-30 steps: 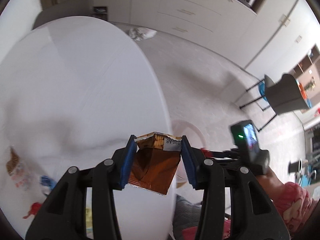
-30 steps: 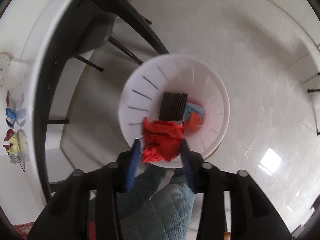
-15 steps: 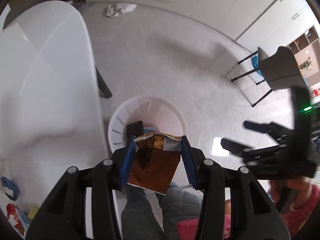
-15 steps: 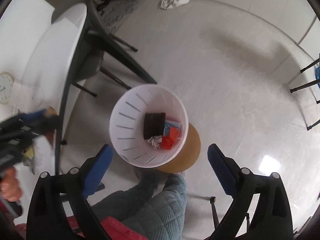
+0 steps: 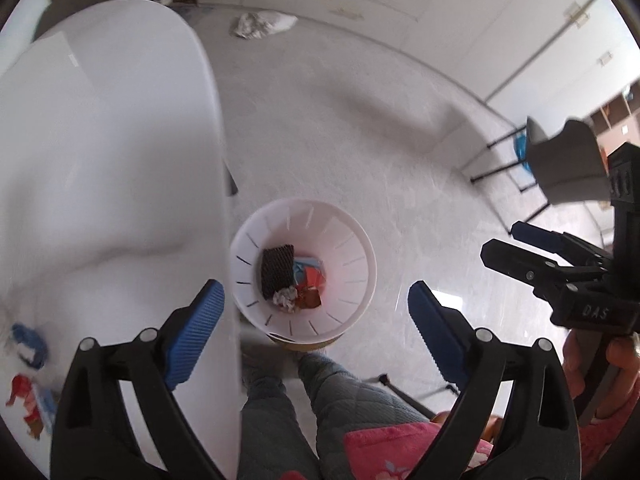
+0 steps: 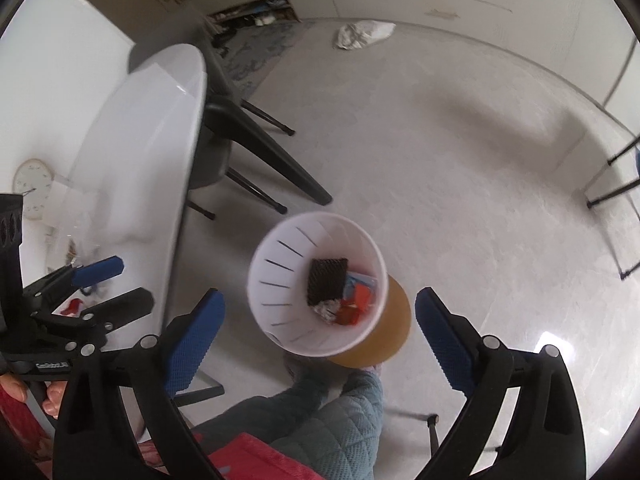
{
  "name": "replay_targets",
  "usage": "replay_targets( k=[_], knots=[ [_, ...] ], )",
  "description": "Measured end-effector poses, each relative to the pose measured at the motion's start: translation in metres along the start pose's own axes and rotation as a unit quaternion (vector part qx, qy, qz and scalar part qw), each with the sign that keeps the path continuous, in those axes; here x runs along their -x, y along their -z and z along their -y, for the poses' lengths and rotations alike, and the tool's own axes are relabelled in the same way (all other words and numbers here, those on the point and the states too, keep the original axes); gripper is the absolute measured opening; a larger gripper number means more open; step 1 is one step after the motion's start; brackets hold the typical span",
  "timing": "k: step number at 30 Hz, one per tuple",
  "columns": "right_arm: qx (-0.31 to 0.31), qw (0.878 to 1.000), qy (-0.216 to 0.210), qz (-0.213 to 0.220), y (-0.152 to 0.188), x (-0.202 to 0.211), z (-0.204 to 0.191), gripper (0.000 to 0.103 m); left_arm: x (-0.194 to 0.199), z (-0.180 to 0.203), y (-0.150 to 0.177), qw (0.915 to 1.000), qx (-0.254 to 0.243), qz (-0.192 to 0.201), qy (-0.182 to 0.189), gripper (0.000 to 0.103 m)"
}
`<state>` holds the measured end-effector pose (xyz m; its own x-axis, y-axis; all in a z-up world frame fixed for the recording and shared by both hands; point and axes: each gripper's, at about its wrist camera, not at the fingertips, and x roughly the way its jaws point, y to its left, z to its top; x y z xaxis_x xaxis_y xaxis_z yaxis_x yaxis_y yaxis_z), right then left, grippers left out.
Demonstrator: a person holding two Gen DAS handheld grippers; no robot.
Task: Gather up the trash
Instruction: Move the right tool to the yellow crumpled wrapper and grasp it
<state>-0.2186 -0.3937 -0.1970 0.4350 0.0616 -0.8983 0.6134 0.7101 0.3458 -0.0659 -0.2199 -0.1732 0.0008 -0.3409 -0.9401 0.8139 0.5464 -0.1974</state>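
My L gripper (image 5: 316, 308) jaws just sprang open, nothing between; R gripper (image 6: 320, 316) wide too, empty. White trash bin (image 5: 360, 264) below both, brown wrapper (image 5: 310, 300) inside w/ other scraps.

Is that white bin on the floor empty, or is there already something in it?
Not empty. The white bin holds a dark ridged piece, a crumpled wad and red and blue wrappers at its bottom.

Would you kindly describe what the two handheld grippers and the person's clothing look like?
The left gripper and the right gripper are black plastic with silver rivets and angular arms; each finger ends in a blue ribbed pad. White lettering marks each gripper's body, seen from the other camera. The person wears grey-green quilted trousers and a pink patterned top.
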Motion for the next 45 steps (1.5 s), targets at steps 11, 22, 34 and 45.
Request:
replay_targets(
  k=[11, 22, 34, 45],
  knots=[
    [0.113, 0.991, -0.059, 0.037, -0.018, 0.028, -0.102, 0.1, 0.125, -0.078, 0.048, 0.9875, 0.083, 0.119, -0.061, 0.095],
    [0.262, 0.958, -0.112, -0.016, 0.002, 0.0, -0.212, 0.1, 0.166, -0.162, 0.138, 0.9534, 0.237, 0.127, -0.137, 0.095],
    [0.446, 0.879, -0.141, -0.097, 0.065, -0.06, -0.313, 0.1, 0.165, -0.189, 0.215, 0.9263, 0.32, 0.112, -0.165, 0.095],
    [0.627, 0.768, -0.099, -0.087, 0.104, -0.109, -0.363, 0.09, 0.169, -0.189, 0.247, 0.9135, 0.35, 0.111, -0.174, 0.095]
  ],
)
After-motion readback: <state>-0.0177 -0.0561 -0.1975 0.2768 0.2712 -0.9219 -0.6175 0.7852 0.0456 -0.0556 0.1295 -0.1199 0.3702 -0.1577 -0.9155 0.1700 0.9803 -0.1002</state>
